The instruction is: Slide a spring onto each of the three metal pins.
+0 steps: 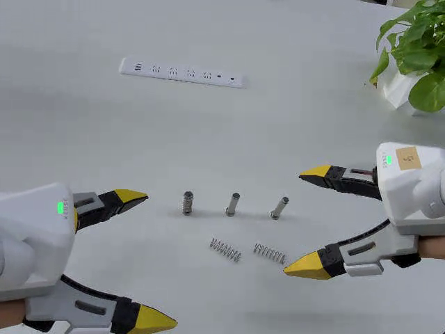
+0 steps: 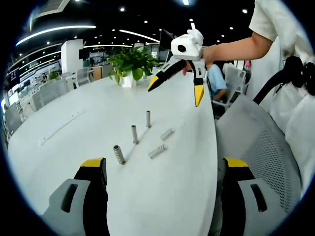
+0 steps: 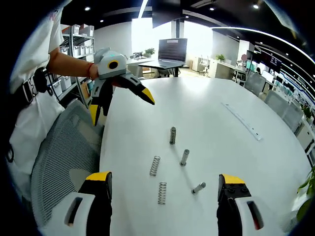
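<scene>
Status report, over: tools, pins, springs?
Both open, empty: left tool, right tool. Left pin carries a spring; middle pin, right pin bare. Two loose springs on table. Nothing blocking.

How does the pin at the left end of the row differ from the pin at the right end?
The left-end pin already wears a spring along its shaft; the right-end pin is bare, smooth metal. The left-end pin stands nearest the left claw, the right-end pin nearest the right claw. Both stand on the white table in one row.
</scene>
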`<action>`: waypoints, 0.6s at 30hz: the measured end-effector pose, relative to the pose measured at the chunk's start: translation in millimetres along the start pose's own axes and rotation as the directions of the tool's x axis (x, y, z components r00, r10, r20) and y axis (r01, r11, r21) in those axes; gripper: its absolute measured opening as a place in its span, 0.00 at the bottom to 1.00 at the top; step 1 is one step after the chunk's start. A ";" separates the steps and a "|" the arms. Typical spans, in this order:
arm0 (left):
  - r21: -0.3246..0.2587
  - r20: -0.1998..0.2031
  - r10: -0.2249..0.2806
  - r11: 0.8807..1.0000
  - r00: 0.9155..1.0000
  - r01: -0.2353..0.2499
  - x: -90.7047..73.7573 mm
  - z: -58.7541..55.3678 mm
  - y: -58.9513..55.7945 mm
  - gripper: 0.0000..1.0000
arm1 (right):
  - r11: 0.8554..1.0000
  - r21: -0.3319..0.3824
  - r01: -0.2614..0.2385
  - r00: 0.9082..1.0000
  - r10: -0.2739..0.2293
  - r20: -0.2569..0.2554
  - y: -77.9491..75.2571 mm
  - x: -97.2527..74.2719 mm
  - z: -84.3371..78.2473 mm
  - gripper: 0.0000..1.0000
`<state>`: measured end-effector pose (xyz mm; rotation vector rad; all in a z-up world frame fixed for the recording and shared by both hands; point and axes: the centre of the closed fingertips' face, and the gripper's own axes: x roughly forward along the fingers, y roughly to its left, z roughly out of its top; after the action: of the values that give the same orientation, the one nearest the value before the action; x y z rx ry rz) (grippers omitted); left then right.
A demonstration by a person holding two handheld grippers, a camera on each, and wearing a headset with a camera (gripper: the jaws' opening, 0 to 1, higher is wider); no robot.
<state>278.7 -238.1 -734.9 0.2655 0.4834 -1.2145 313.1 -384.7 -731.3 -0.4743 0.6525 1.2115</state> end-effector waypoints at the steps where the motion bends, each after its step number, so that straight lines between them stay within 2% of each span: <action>1: 0.002 -0.002 -0.003 1.000 1.000 0.003 0.8 0.5 -0.5 0.96 | 1.000 0.002 0.005 1.000 -0.005 0.005 0.4 -2.1 -2.4 0.89; 4: 0.009 -0.018 -0.016 1.000 1.000 0.017 5.8 1.1 -1.9 0.94 | 0.999 0.028 0.017 1.000 -0.018 0.026 4.1 -9.8 -11.6 0.91; 14: 0.055 -0.084 -0.071 0.996 0.994 0.076 27.4 -0.9 -5.6 0.86 | 0.993 0.102 0.064 0.997 -0.069 0.046 9.2 -28.5 -40.8 0.93; 17: 0.117 -0.163 -0.077 0.988 0.984 0.097 34.7 -9.9 -4.5 0.79 | 0.991 0.116 0.072 0.995 -0.079 0.053 10.5 -32.5 -47.1 0.94; 18: 0.124 -0.162 -0.079 0.987 0.984 0.100 37.8 -8.9 -5.1 0.77 | 0.989 0.124 0.075 0.995 -0.082 0.051 10.3 -33.2 -49.1 0.94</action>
<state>282.0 -267.3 -760.9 0.4585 0.5572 -1.3217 286.2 -436.9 -744.2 -0.3588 0.6502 1.0999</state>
